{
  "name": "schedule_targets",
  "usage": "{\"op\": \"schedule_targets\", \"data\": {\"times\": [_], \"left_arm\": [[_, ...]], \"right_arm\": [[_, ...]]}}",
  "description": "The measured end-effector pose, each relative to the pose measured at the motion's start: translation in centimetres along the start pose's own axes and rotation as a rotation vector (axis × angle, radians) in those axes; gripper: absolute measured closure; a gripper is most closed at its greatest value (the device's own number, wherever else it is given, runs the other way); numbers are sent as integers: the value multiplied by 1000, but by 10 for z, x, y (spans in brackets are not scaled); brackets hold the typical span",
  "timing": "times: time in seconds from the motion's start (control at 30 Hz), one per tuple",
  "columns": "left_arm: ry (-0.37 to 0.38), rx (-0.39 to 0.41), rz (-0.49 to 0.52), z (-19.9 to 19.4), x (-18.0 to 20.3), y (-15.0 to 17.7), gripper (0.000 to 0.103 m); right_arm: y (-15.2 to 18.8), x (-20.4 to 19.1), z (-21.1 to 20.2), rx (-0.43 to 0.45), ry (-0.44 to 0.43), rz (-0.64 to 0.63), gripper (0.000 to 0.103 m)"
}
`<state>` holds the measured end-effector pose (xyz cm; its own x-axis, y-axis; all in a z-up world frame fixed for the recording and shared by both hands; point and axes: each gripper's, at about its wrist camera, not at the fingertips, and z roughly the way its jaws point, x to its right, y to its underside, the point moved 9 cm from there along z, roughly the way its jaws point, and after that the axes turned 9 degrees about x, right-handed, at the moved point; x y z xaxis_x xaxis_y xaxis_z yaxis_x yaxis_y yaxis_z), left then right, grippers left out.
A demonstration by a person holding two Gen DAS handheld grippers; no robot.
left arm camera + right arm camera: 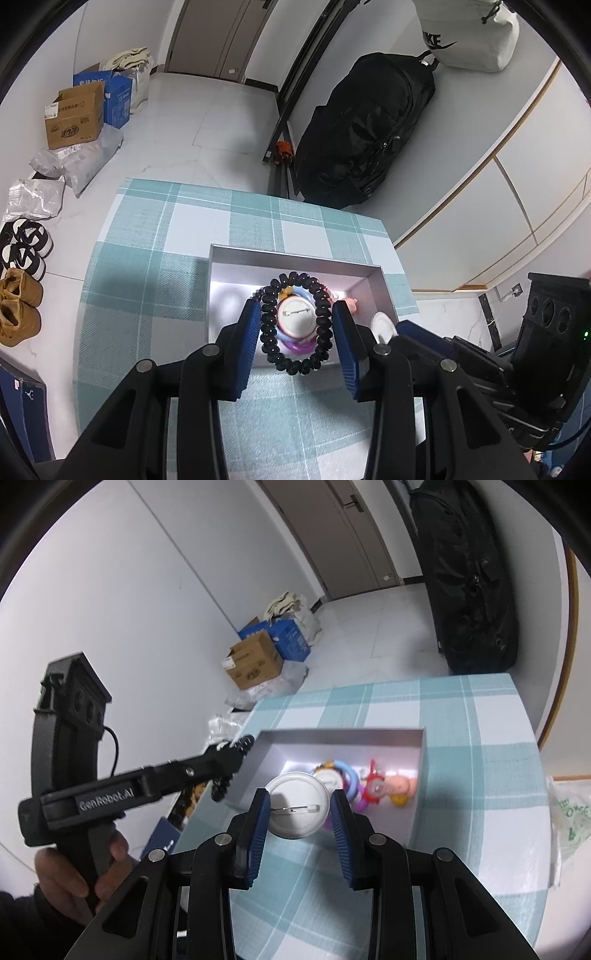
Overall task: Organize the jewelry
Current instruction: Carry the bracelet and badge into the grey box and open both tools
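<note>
Left jaws: closed on the black bead bracelet, blue pads pressing its two sides, ring held open and facing the camera.
Left gripper: hung above the grey tray, bracelet clear of the tray floor.
Right jaws: closed on the white pin badge, pin-back side up, clasp bar lying across between the pads.
Right gripper: poised at the tray's near edge, badge over the rim.
Tray contents: pastel rings, red trinket, pink figure, bunched toward the far right.
Key relation: tray straight ahead of and below both loads, long axis running left to right; left gripper nearer the tray's middle.
Surface: plaid tablecloth under the tray.
Likely next: lower and release into the tray.
</note>
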<state>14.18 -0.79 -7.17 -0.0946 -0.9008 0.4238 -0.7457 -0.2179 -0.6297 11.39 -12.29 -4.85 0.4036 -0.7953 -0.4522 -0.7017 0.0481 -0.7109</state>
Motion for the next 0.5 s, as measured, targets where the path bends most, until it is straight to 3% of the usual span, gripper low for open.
{"op": "schedule_targets", "data": {"times": [0.5], "left_arm": [[-22,-75,10,41,5,-4,69]], "right_arm": [[-18,31,28,-39,7,78,71]]}}
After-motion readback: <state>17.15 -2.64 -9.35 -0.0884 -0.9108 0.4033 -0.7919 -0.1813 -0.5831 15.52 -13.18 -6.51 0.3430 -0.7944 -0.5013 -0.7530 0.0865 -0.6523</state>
